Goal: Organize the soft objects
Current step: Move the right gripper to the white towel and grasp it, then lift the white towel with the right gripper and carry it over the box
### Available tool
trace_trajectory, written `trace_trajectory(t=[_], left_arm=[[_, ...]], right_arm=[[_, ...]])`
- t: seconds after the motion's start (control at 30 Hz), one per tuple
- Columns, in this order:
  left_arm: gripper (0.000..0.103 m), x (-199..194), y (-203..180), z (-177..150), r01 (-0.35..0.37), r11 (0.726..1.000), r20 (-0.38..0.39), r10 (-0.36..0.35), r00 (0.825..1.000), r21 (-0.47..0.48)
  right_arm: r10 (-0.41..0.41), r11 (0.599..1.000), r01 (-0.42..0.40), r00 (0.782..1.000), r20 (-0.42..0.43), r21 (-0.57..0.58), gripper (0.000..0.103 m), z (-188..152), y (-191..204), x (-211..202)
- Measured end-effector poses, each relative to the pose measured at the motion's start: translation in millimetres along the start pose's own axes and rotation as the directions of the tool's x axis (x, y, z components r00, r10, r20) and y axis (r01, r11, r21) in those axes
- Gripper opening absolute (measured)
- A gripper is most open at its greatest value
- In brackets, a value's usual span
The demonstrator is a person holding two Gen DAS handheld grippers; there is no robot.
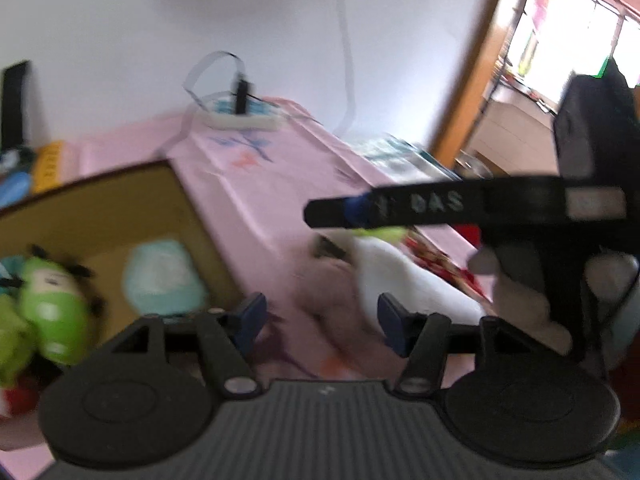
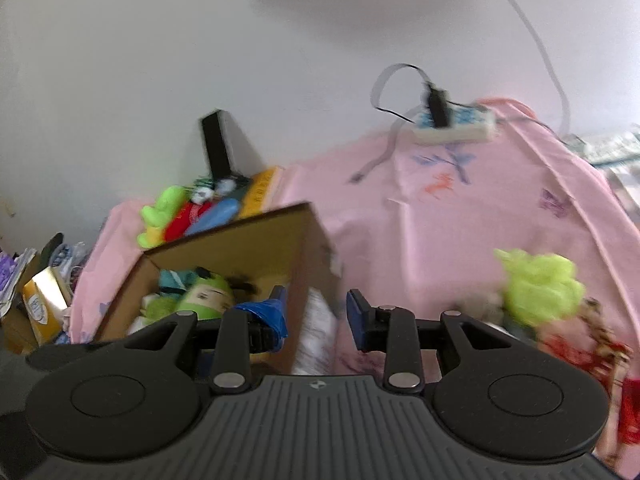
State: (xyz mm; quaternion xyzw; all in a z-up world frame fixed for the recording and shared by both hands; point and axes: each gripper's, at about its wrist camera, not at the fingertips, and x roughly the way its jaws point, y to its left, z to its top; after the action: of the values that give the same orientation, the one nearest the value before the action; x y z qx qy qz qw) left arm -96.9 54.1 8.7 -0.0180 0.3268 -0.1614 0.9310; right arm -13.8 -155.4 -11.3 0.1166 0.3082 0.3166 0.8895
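Observation:
A brown cardboard box (image 1: 172,196) stands on a pink cloth and holds a green doll (image 1: 52,304) and a pale blue plush (image 1: 162,276); the box (image 2: 304,240) and the green doll (image 2: 206,296) also show in the right wrist view. My left gripper (image 1: 320,322) is open and empty, just right of the box, above a white plush (image 1: 394,276). My right gripper (image 2: 316,316) is open and empty at the box's right wall. In the left wrist view the right gripper (image 1: 332,212) reaches in from the right above the white plush. A lime fluffy toy (image 2: 538,284) lies to the right.
A white power strip (image 2: 456,126) with a black plug and cables sits at the far edge of the pink cloth (image 2: 460,208). More plush toys (image 2: 180,216) and a yellow book lie behind the box. A red patterned item (image 2: 580,344) lies at the right. A doorway (image 1: 560,40) is at the far right.

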Motion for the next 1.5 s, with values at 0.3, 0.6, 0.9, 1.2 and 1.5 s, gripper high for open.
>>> trace_trajectory(t=[0.3,0.6,0.9,1.2,1.5], left_arm=[[0.062,64.6,-49.1,-15.7,0.074,0.997,-0.161,-0.076,0.984,-0.022],[0.066,118.9,-61.8,-8.4,0.053,0.999,-0.234,-0.053,0.971,-0.007],[0.061,124.4,-76.3,-3.8,0.057,0.998,-0.215,-0.048,0.976,0.036],[0.050,106.7,-84.4,-2.1,0.044,0.995,-0.152,-0.031,0.988,0.087],[0.050,42.9,-79.4,25.9,0.021,0.989,0.043,-0.027,0.999,0.144]], right_arm=[[-0.118,0.983,0.129,0.989,-0.088,0.134,0.016,-15.1,-86.6,-29.8],[-0.005,0.951,0.073,0.975,-0.220,0.301,0.017,-27.8,-132.6,-19.8],[0.120,0.973,-0.055,0.949,-0.290,0.222,0.019,-26.9,-121.7,-10.5],[0.149,0.975,-0.091,0.944,-0.293,0.203,0.018,-23.4,-111.7,-15.4],[0.227,0.960,-0.189,0.958,-0.176,0.206,0.018,2.7,-70.1,-42.5]])
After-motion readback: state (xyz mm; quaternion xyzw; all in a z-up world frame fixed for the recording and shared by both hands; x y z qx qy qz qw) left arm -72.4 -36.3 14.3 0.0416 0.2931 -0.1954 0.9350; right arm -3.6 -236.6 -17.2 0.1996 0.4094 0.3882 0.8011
